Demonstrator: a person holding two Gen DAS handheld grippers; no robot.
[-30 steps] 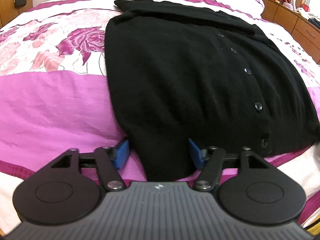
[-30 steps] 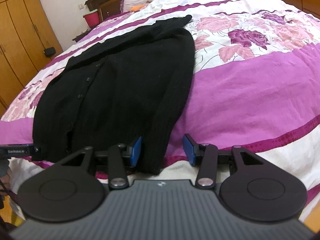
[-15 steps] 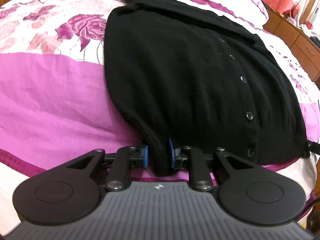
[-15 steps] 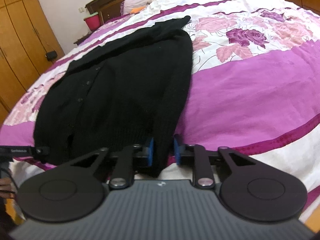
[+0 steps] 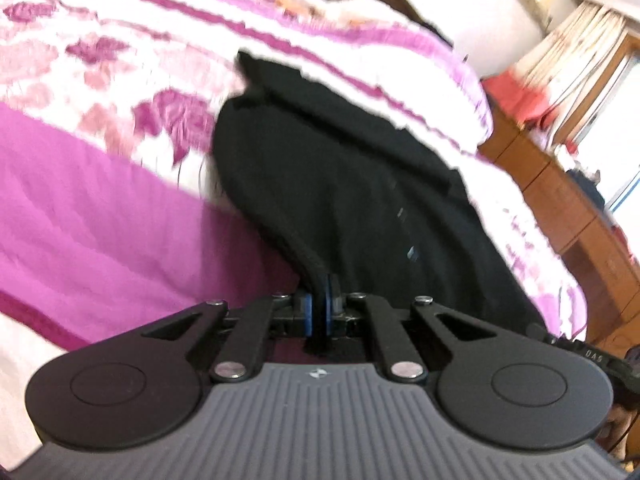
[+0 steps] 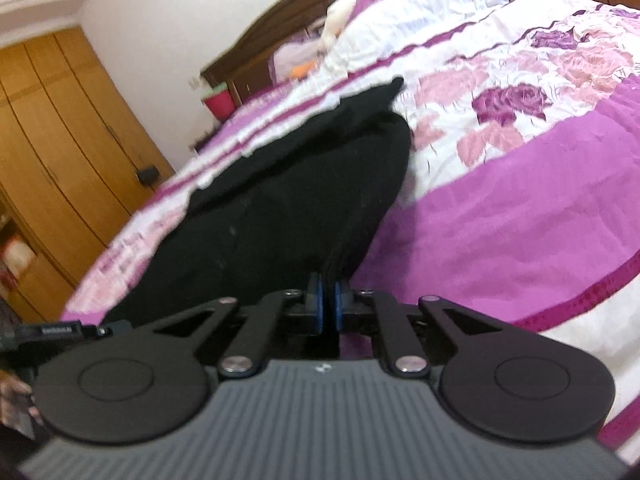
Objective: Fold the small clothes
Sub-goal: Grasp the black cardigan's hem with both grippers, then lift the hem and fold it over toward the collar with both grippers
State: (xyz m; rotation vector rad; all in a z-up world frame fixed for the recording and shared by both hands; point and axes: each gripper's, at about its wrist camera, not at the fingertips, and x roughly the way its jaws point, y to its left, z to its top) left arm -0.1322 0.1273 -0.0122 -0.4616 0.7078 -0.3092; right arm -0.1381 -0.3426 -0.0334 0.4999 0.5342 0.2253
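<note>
The right gripper (image 6: 327,300) pinches the near hem of the black cardigan (image 6: 296,196), which lies along the left edge of the pink floral bedspread (image 6: 520,184).

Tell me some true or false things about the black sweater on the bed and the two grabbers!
1. The left gripper is shut on the black cardigan. True.
2. The right gripper is wide open with nothing in it. False: its blue pads pinch the cardigan's near edge.
3. The cardigan lies on a pink and white flowered bedspread. True.
4. The cardigan is bright red. False: it is black.
5. A wooden wardrobe stands beside the bed. True.
</note>
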